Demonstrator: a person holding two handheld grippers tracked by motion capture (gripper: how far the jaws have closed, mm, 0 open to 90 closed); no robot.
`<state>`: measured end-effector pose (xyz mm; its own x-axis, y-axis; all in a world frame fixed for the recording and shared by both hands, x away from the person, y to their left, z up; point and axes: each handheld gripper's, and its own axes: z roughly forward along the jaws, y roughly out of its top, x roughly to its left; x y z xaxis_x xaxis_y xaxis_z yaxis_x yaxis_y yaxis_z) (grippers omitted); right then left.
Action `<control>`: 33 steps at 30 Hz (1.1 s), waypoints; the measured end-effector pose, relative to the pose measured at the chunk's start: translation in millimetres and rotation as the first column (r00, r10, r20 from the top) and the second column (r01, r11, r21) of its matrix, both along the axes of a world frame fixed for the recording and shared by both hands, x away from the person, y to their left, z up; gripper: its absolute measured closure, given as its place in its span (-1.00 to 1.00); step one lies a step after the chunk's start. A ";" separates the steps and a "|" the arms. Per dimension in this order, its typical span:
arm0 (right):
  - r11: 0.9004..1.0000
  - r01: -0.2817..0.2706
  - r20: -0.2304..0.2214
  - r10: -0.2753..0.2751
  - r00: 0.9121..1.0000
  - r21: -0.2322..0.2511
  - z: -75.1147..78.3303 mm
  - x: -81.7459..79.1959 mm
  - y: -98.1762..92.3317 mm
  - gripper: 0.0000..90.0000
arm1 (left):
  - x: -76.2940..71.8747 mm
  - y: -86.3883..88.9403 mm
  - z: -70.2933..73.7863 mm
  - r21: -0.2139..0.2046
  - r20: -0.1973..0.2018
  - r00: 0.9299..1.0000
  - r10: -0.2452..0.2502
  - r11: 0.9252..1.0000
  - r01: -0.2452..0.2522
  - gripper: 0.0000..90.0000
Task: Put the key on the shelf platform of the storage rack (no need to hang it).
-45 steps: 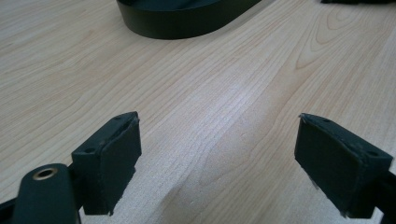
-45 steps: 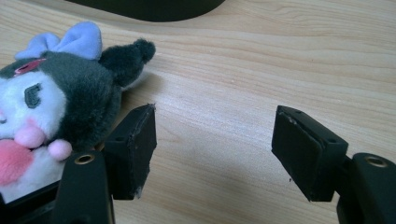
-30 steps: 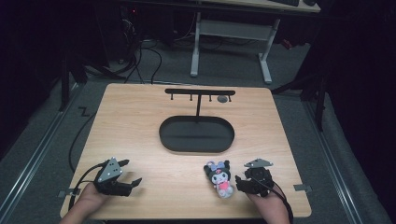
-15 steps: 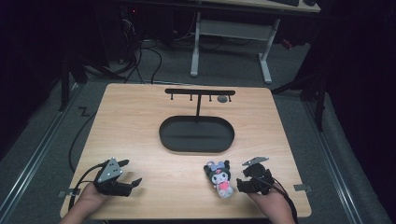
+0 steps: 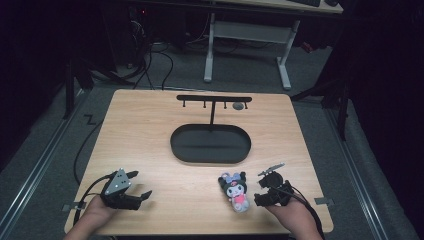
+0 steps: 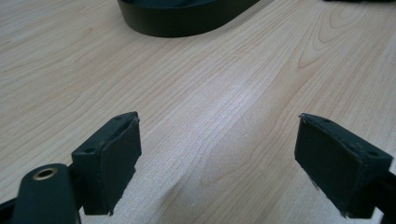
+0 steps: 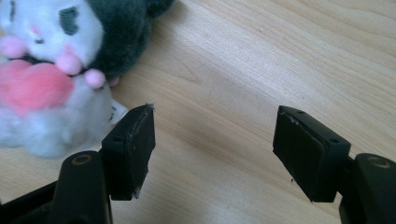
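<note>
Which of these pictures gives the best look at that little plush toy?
The right gripper view: the plush is close, showing its white face, dark hood and pink heart, though cut off at the frame's edge. The high view shows all of it, small, lying on the table beside the right gripper.

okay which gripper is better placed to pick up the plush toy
Right. The right gripper sits open just beside the plush toy, near its fingers. The left gripper, also open, is across the table.

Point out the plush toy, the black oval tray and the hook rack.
plush toy (image 5: 236, 191): high view, on its face.
black oval tray (image 5: 210, 144): high view, on its bare floor.
hook rack (image 5: 214, 98): high view, on its top bar.
</note>
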<state>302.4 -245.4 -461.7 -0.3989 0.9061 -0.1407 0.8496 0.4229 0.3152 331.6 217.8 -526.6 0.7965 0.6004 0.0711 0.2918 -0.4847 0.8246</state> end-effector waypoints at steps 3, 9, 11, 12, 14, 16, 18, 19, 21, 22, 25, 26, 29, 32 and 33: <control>1.000 -0.008 -0.001 0.008 1.000 -0.017 6.6 -2.1 5.3 -0.34 | 0.2 0.0 0.0 -0.001 0.000 1.000 0.001 1.000 -0.001 -0.66; 0.999 -0.029 0.009 0.029 1.000 -0.019 20.7 -4.6 14.8 -0.34 | 0.2 -0.3 0.0 0.003 -0.001 1.000 0.001 1.000 -0.001 -0.65; 0.999 -0.035 0.017 0.035 0.999 -0.004 26.1 -4.1 17.1 -0.36 | 0.3 -0.3 0.0 0.003 -0.003 1.000 0.001 1.000 -0.001 -0.66; 0.999 -0.038 0.027 0.038 0.999 0.002 28.6 -3.7 18.6 -0.36 | 0.3 -0.3 0.0 0.003 -0.002 1.000 0.002 1.000 -0.002 -0.66; 0.999 -0.042 0.034 0.042 0.999 0.024 32.8 -3.5 22.3 -0.38 | 0.2 -0.4 0.0 0.004 -0.002 1.000 0.002 1.000 -0.002 -0.66; 0.998 -0.047 0.040 0.045 0.998 0.039 34.8 -2.9 26.2 -0.41 | 0.3 -0.4 0.0 0.005 -0.001 1.000 0.001 1.000 -0.001 -0.66; 0.997 -0.051 0.040 0.048 0.998 0.064 34.8 -2.3 30.1 -0.45 | 0.5 -0.4 0.0 0.002 -0.003 1.000 0.002 1.000 -0.002 -0.66; 0.997 -0.051 0.040 0.048 0.998 0.064 34.8 -2.3 30.1 -0.45 | 0.5 -0.4 0.0 0.002 -0.003 1.000 0.002 1.000 -0.002 -0.66; 0.995 -0.056 0.033 0.053 0.998 0.084 33.2 -2.5 34.9 -0.47 | 0.5 -0.4 0.0 0.003 -0.003 1.000 0.001 1.000 -0.001 -0.66; 0.993 -0.059 0.020 0.057 0.998 0.101 31.5 -3.3 38.4 -0.51 | 0.4 -0.3 0.0 0.004 -0.003 1.000 0.000 1.000 0.000 -0.66; 0.991 -0.056 0.005 0.056 0.998 0.125 28.7 -5.7 44.2 -0.60 | 0.5 -0.2 0.1 0.002 -0.003 1.000 -0.001 1.000 0.001 -0.66; 0.990 -0.058 0.004 0.058 0.998 0.126 27.7 -6.6 46.3 -0.64 | 0.7 -0.1 0.0 -0.001 -0.006 1.000 0.001 1.000 -0.001 -0.66; 0.989 -0.069 -0.010 0.071 0.997 0.131 23.2 -8.4 52.0 -0.66 | 0.7 -0.2 0.1 0.001 -0.005 1.000 0.000 1.000 0.000 -0.65; 0.989 -0.068 -0.034 0.073 0.997 0.134 15.4 -8.8 54.9 -0.66 | 0.7 -0.2 0.1 0.000 -0.005 1.000 0.000 1.000 0.000 -0.65; 0.989 -0.070 -0.041 0.076 0.996 0.132 12.0 -9.1 55.8 -0.66 | 0.7 -0.2 0.1 0.000 -0.005 1.000 0.000 1.000 0.000 -0.66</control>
